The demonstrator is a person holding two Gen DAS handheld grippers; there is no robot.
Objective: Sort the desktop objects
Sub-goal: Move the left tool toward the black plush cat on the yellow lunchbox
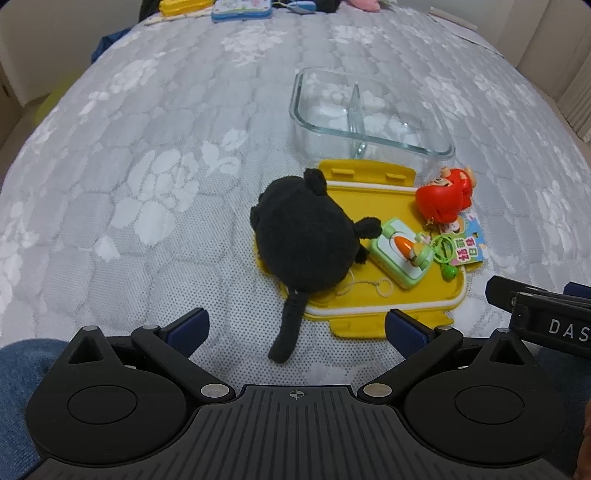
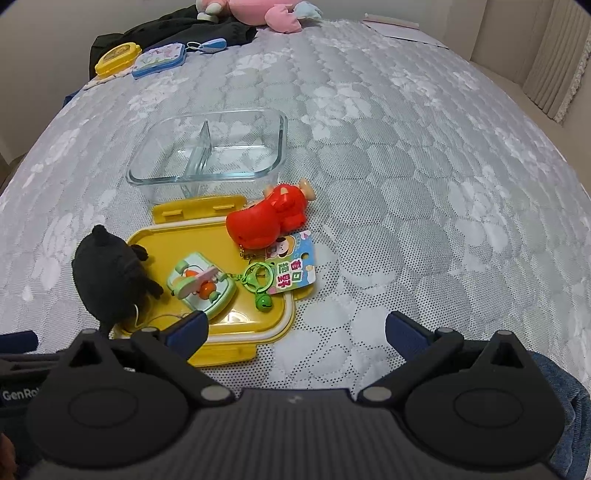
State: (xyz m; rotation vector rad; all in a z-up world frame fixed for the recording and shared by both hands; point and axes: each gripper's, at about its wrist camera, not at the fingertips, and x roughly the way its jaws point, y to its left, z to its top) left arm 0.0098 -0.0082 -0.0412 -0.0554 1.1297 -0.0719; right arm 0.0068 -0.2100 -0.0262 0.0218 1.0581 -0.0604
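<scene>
A yellow lid lies on the grey quilted surface. On it rest a black plush cat, a green keychain toy and partly a red figure with a paper tag. Behind them stands a clear glass container with a divider, nothing inside. My left gripper is open, just short of the cat's tail. My right gripper is open near the lid's right corner, holding nothing.
The right gripper's body shows at the right edge of the left wrist view. At the far edge lie a yellow case, a blue tin, dark cloth and a pink plush. Blue denim shows beside the grippers.
</scene>
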